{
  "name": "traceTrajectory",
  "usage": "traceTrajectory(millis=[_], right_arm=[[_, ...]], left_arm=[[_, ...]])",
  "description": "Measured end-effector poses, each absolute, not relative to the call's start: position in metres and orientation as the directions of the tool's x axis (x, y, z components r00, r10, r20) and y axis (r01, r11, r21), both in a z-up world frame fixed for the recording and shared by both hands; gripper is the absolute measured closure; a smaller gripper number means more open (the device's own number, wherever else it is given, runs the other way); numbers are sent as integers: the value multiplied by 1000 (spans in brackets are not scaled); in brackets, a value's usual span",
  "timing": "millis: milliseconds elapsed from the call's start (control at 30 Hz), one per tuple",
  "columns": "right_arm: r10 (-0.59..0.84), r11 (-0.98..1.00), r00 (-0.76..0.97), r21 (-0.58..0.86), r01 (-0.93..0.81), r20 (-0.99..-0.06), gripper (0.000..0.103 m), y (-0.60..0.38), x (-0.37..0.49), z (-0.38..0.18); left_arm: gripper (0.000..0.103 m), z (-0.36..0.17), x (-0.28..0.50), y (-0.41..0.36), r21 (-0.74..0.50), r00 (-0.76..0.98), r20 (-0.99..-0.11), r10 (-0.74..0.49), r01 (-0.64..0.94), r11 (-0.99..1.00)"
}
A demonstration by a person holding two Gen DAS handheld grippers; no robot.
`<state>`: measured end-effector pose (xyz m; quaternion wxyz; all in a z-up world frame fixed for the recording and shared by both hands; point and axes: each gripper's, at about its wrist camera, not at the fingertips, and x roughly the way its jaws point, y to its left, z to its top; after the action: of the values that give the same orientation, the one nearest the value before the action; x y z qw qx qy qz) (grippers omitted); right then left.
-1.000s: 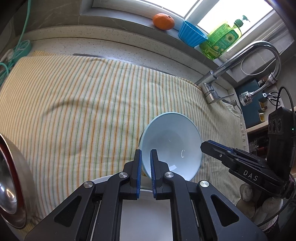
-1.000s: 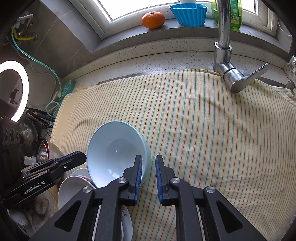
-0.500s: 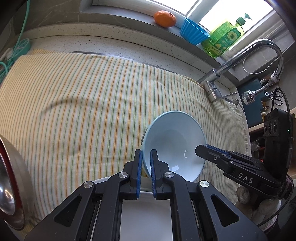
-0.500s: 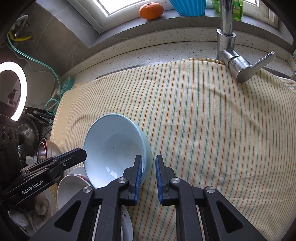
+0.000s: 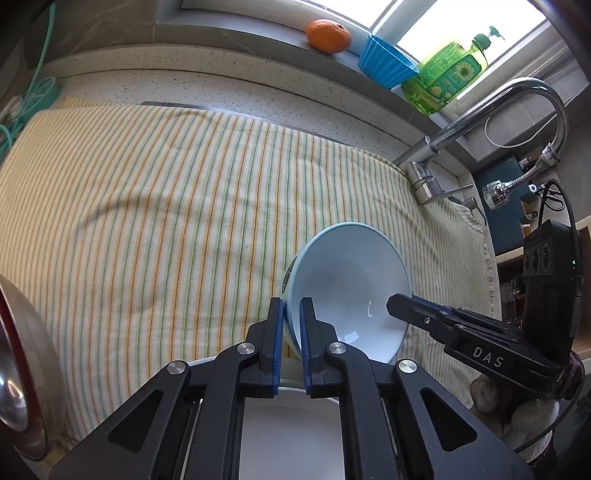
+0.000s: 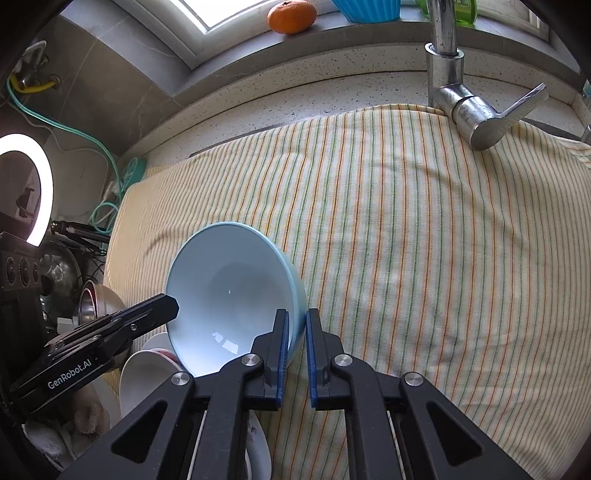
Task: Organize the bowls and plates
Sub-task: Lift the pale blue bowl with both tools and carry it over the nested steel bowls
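Bowl (image 5: 347,291), tilted above the striped cloth (image 5: 166,206), pinched at opposite rim edges by left gripper (image 5: 291,317) and right gripper (image 6: 297,328) (its jaws just closed further). Uneven pulls could slip it.

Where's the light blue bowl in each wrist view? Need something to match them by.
Left wrist: bowl lower centre-right, tilted, rim between the left gripper's pads.
Right wrist: bowl lower centre-left, rim at the right gripper.
Shared landmark: orange on the windowsill, top of both.
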<state>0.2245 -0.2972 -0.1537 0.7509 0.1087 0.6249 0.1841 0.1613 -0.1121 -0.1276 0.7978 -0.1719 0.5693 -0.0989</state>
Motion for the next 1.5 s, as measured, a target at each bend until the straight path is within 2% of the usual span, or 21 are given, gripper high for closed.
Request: traceTrajectory(millis=[800,1500], right_arm=[[440,884,171,392,-253,-881,95,-248,204,-86],[502,782,111,396,-482,-857,95,-101,175,-58]], left_arm=[[96,-71,111,-58,-438,477,-807,-348,-88,895],[96,-57,32,57,-448,568,-795,-213,-311,838]])
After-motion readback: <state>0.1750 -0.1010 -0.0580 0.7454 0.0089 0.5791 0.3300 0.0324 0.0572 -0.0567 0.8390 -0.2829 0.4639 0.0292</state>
